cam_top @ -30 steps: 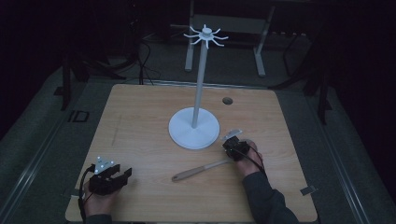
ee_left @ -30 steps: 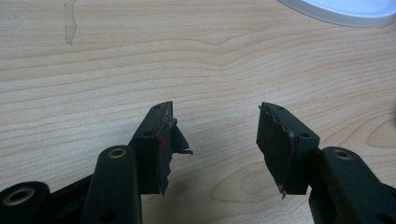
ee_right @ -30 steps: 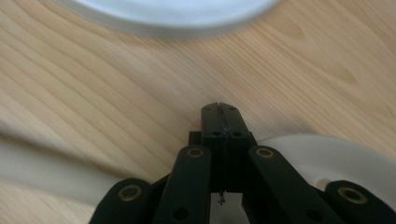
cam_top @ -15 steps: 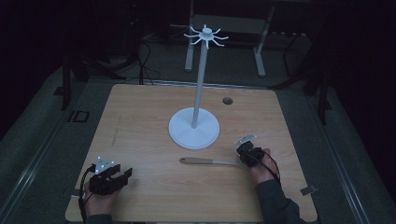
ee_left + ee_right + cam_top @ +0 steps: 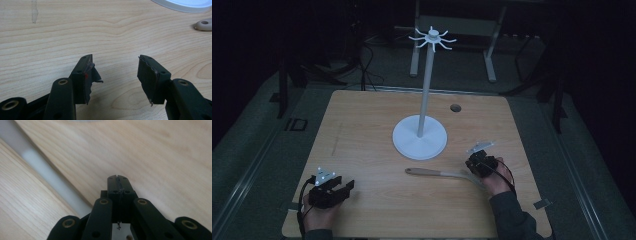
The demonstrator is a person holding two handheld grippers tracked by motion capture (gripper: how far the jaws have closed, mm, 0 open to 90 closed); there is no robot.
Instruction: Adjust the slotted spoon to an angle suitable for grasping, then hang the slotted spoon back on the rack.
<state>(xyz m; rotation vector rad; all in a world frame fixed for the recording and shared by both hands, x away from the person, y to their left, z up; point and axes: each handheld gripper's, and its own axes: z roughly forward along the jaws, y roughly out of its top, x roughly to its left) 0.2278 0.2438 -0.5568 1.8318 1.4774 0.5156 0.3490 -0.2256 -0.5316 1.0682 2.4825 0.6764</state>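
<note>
Long spatula lower centre on desk: prob light, stiff; grip mid-handle w/ right gripper, jaws together; left gripper jaws apart.

The person's left hand comes in at the near left corner and holds the left gripper low over the wood, pointing right and slightly away. Its jaws stand wide apart (torn padding hangs from the inner faces in the left gripper view). The right hand, in a dark sleeve, sits at the near right, gripping the right gripper, which points left and far. In the right gripper view, its jaws are pressed flat together.
</note>
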